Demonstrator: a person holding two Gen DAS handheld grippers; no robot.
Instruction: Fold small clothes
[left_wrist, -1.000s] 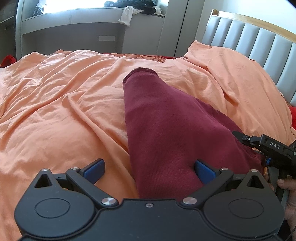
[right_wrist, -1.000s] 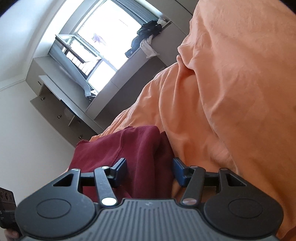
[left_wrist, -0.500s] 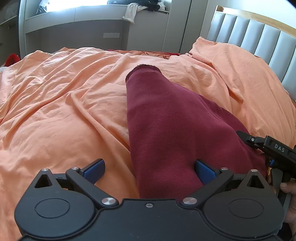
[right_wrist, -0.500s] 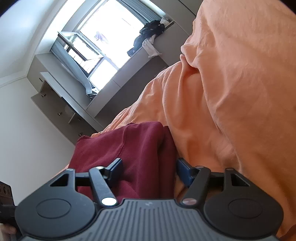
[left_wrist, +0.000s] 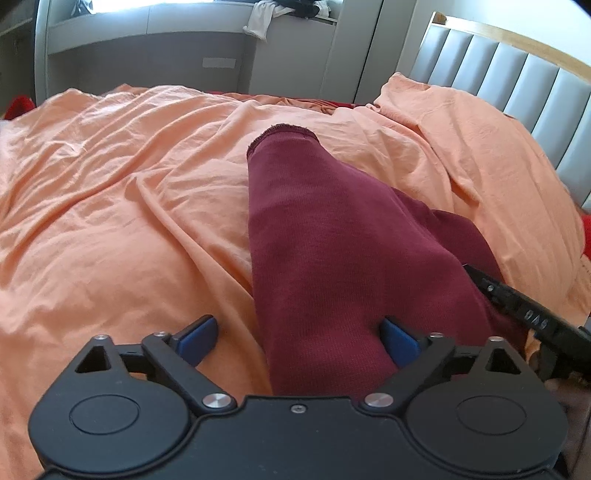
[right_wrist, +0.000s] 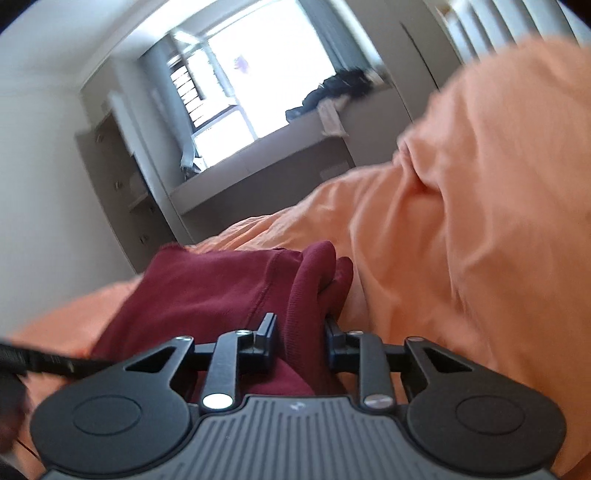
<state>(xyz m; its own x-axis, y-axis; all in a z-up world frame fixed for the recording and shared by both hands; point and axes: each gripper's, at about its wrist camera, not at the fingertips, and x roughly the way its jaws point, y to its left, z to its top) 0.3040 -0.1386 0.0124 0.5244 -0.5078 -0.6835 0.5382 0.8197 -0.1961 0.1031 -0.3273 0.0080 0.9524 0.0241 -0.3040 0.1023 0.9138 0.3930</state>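
A maroon garment (left_wrist: 332, 240) lies on the orange bedsheet (left_wrist: 110, 184), one sleeve-like end reaching away from me. My left gripper (left_wrist: 295, 325) straddles its near end. Its jaws stand wide and are closing; the right pad (left_wrist: 397, 339) is at the cloth's edge, the left pad (left_wrist: 195, 338) clear of it. In the right wrist view the garment (right_wrist: 207, 288) is bunched, and my right gripper (right_wrist: 300, 321) is closing with its pads pinching an upright fold. The right gripper (left_wrist: 517, 306) also shows at the garment's right edge in the left wrist view.
An orange pillow (left_wrist: 480, 147) lies against the grey padded headboard (left_wrist: 517, 85) at the right. A grey window ledge (left_wrist: 147, 29) behind the bed carries a heap of clothes (right_wrist: 332, 92). Drawers (right_wrist: 122, 184) stand by the wall. The sheet is rumpled on the left.
The right gripper has rolled, risen a little and closed its jaws from wide apart onto a fold of the maroon garment. The left gripper stays put, its jaws slightly narrower.
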